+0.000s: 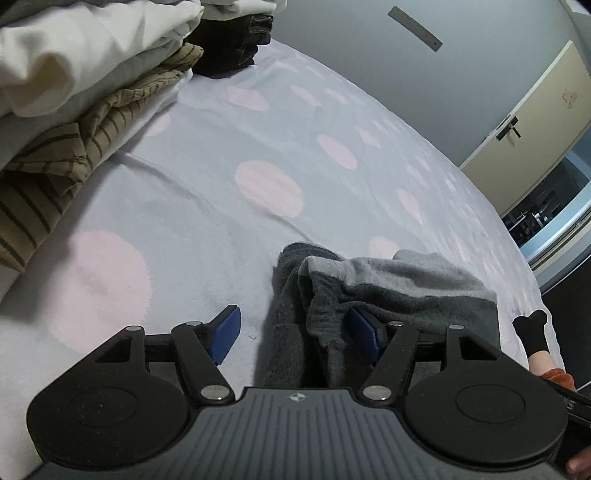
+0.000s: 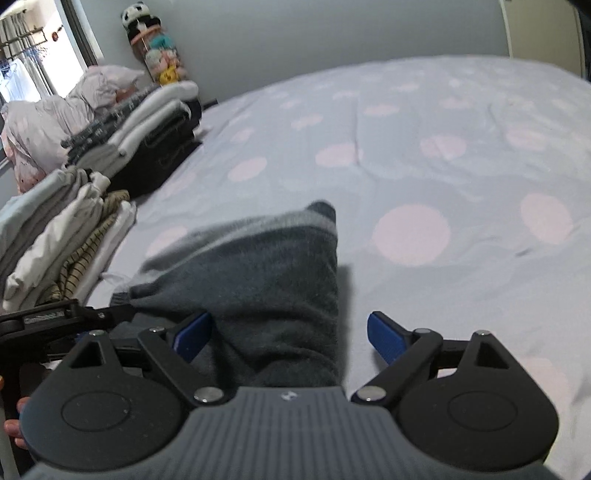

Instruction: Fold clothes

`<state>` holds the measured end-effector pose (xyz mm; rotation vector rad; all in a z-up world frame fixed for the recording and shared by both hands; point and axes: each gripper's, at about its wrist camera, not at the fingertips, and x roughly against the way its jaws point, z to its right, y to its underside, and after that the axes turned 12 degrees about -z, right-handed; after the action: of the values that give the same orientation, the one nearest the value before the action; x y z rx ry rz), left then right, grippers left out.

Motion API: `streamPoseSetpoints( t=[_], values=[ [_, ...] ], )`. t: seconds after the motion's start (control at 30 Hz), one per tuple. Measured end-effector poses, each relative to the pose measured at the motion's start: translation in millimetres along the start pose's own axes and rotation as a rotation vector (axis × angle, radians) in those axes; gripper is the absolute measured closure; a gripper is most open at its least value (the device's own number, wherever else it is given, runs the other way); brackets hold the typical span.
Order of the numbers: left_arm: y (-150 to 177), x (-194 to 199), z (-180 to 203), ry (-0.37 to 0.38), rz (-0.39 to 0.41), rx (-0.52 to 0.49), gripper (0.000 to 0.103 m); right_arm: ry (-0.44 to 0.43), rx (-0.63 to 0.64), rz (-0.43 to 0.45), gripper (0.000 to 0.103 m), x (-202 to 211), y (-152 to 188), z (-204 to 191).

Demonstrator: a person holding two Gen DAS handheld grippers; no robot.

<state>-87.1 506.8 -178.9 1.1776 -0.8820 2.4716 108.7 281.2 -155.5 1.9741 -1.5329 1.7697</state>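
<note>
Both grippers, left gripper [image 1: 297, 338] and right gripper [image 2: 288, 338], gape wide over the grey garment [image 2: 258, 280], folded stacks [image 2: 74, 229] alongside.

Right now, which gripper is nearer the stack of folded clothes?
Left. The left gripper sits just beside the folded stack; the right gripper is farther, across the grey garment.

You are looking at a bed [image 2: 424, 122] with a pale blue sheet and big pink dots. A grey wall [image 2: 295, 33] stands behind it. In the corner, soft toys [image 2: 159, 55] are stacked up, with a panda on top. Near them you see a window [image 2: 33, 48]. In the left view there is a cream door [image 1: 532, 122] with a dark handle [image 1: 509, 127].
</note>
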Motion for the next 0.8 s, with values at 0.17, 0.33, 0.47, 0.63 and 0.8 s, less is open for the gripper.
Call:
streamPoseSetpoints(
  t=[0.17, 0.33, 0.47, 0.63, 0.8],
  values=[
    [-1.6, -6.1, -0.3, 0.010, -0.002, 0.011, 0.041, -0.029, -0.006, -0.071, 0.011, -22.3, -2.3, -3.0],
    [0.0, -7.2, 1.9, 0.042, -0.006, 0.016, 0.063, -0.008, 0.067, -0.061, 0.034, -20.8, -1.5, -18.5],
    [4.7, -3.7, 13.1, 0.001, 0.025, -0.028, 0.071, 0.057, 0.159, -0.047, 0.057, -13.6, 0.4, -36.1],
    [14.7, 10.8, 20.9, -0.015, 0.079, -0.040, 0.080, 0.070, 0.165, -0.011, 0.070, 7.5, -0.7, -47.0],
    [31.3, 40.8, 24.4, 0.010, 0.160, -0.030, 0.082, 0.070, 0.225, 0.043, 0.071, 39.0, 7.5, -63.3]
  ],
)
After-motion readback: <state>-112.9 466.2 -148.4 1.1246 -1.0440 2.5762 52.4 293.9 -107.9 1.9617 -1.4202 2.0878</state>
